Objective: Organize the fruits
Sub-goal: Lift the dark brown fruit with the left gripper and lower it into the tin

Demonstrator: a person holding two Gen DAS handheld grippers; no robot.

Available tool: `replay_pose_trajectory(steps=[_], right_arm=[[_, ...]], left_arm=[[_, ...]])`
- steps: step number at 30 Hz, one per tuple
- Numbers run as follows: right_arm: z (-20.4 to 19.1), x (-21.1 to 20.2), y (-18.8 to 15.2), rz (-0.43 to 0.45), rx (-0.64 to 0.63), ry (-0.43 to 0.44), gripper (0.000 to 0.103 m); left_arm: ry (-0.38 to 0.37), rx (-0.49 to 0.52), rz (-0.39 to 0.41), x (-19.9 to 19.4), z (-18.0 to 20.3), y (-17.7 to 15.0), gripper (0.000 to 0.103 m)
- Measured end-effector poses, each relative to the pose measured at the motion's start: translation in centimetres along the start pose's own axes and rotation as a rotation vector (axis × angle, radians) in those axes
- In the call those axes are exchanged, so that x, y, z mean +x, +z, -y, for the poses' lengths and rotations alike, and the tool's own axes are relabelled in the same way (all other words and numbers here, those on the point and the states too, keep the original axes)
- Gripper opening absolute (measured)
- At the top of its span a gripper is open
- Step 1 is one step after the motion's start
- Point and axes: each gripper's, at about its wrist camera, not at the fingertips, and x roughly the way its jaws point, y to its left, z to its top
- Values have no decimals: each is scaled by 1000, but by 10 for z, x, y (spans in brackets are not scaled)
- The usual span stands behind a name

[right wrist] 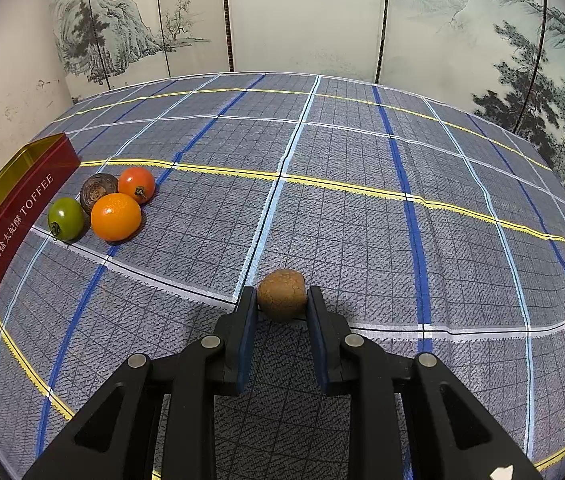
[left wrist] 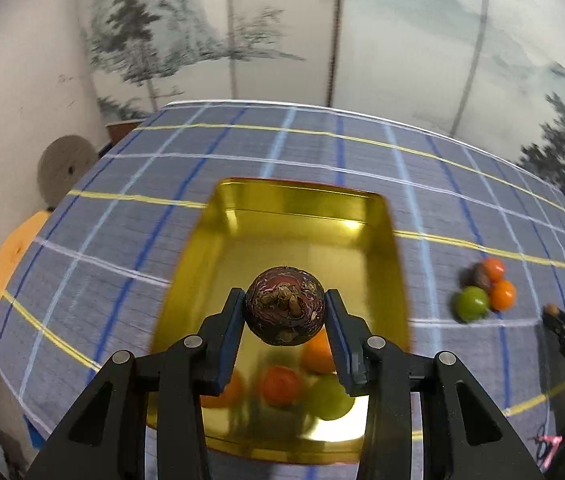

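Fruit is sitting in two spots on the checked cloth (right wrist: 362, 208). The left gripper (left wrist: 285, 312) is squeezing a dark round fruit (left wrist: 284, 305) over the gold tin (left wrist: 306, 236), which is holding orange, red and green fruits. The right gripper (right wrist: 281, 309) is pinching a small brown fruit (right wrist: 282, 293) on the cloth. Four more fruits (right wrist: 116, 216) are waiting beside the tin.

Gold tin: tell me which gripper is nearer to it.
Left. The left gripper hangs directly over the gold tin, holding a dark fruit. The right gripper sits off to the tin's right, beyond the fruit cluster, gripping a brown fruit.
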Motion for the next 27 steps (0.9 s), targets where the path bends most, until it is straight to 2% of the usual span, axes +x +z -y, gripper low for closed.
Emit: replay_pose_trajectory(steps=[6,14,27], right_arm=[[0,0,0,0,-1,-1,23],[-1,0,0,0,-1,-1,23],[-2,0,0,0,-1,-2,23]], left_arm=[[36,-33,-40,19,-26,-2,41],[29,3,-97,47,-20,-11,41],[44,28,-141,64,-16,-21,41]])
